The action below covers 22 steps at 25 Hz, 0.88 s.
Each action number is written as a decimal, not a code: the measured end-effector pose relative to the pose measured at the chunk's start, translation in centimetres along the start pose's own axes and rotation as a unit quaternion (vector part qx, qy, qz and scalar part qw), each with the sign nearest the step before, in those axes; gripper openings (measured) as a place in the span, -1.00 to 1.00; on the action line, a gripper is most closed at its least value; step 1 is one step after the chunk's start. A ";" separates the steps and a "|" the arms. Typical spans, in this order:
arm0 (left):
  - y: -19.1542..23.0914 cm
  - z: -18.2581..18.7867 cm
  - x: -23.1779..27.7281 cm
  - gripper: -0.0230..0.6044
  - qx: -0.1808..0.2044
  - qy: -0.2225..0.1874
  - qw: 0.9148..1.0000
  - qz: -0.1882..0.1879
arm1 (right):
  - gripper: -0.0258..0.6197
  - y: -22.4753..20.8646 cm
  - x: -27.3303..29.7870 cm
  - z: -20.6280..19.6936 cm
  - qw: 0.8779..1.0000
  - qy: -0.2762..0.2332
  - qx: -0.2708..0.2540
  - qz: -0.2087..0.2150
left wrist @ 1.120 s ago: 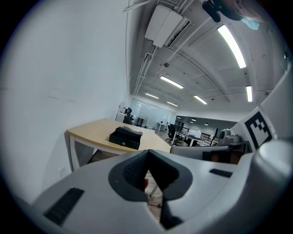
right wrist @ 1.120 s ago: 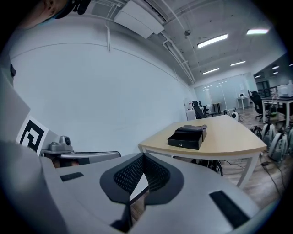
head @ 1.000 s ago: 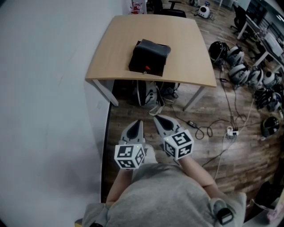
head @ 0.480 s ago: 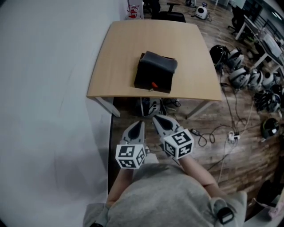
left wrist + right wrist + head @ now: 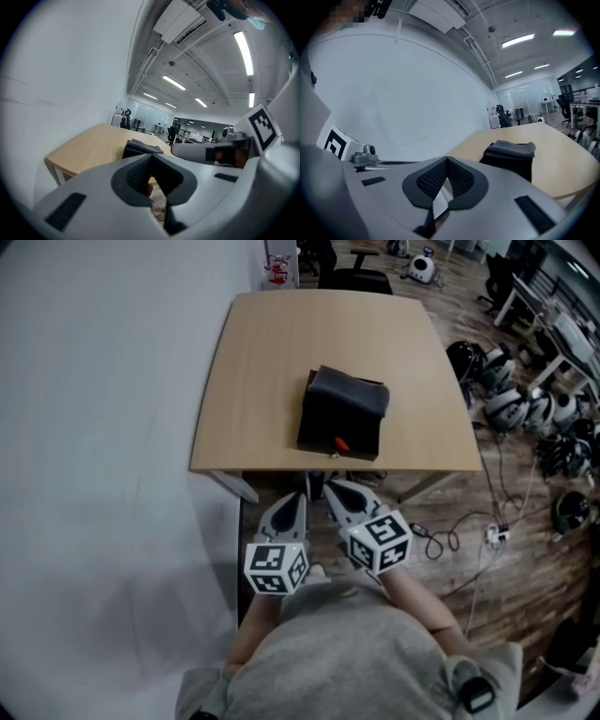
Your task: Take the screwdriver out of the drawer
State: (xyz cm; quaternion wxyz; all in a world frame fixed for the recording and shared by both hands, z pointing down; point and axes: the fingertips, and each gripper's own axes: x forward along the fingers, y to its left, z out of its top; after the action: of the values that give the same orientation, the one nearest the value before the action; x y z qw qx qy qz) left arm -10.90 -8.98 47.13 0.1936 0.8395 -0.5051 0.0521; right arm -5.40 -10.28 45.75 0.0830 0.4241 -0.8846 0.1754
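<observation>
A small black drawer box [image 5: 342, 412] stands on the wooden table [image 5: 262, 352], close to the near edge. A little red-orange part [image 5: 340, 442] shows at its near face; I cannot tell what it is, and no screwdriver is visible. My left gripper [image 5: 298, 496] and right gripper [image 5: 329, 487] hang side by side just short of the table's near edge, both shut and empty. In the left gripper view the box [image 5: 140, 148] lies ahead past the shut left gripper [image 5: 151, 156]. The right gripper view has the box [image 5: 509, 157] ahead and to the right of the shut right gripper [image 5: 446, 160].
A white wall [image 5: 94, 427] runs along the left. Several helmets [image 5: 511, 395] and cables with a power strip [image 5: 494, 535] lie on the wood floor at the right. An office chair [image 5: 356, 279] stands beyond the table. Dark gear sits under the table.
The table and black box have slid lower and nearer in the head view. Both grippers, still shut and side by side, have come up to the table's near edge.
</observation>
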 end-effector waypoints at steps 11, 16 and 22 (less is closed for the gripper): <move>3.3 1.1 2.0 -0.93 -0.006 0.011 1.000 -0.015 | -0.92 -1.9 3.1 1.0 1.000 0.006 0.013 -0.028; 4.1 0.9 3.1 -0.93 -0.011 0.016 1.000 -0.016 | -0.92 -3.9 3.7 1.2 0.999 0.010 0.019 -0.044; 5.1 1.0 5.7 -0.93 -0.014 0.020 1.000 -0.006 | -0.92 -6.6 5.4 2.0 0.999 0.005 0.019 -0.044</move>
State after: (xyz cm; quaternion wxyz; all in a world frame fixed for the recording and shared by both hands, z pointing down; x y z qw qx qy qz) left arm -12.69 -16.15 49.20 0.2156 0.8387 -0.4964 0.0608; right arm -3.65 -18.75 47.07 0.0869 0.4636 -0.8609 0.1906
